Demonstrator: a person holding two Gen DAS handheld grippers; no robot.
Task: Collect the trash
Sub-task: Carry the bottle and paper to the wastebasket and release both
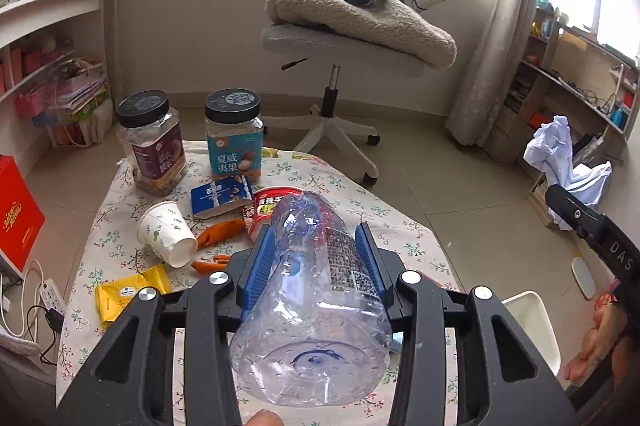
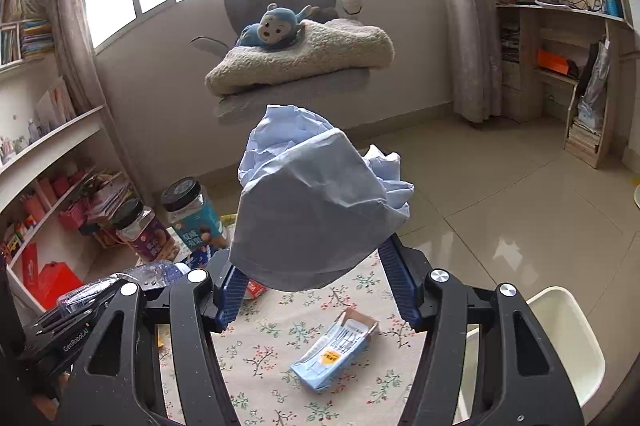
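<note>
My left gripper [image 1: 320,238] is shut on a clear empty plastic bottle [image 1: 316,306], held above the floral table [image 1: 400,226] with its base toward the camera. My right gripper [image 2: 308,266] is shut on a crumpled light-blue bag [image 2: 316,209], lifted above the table; it also shows at the right of the left wrist view [image 1: 560,161]. On the table lie a paper cup [image 1: 166,234], a blue snack packet [image 1: 220,195], a red noodle cup [image 1: 264,205], orange peel [image 1: 220,232], a yellow wrapper [image 1: 128,292] and a blue flattened carton [image 2: 336,352].
Two black-lidded jars [image 1: 154,141] [image 1: 234,135] stand at the table's far side. An office chair [image 1: 340,37] with blanket and blue plush stands behind. A white bin [image 2: 560,346] sits at the table's right. Shelves line both walls. A red box [image 1: 18,209] is at left.
</note>
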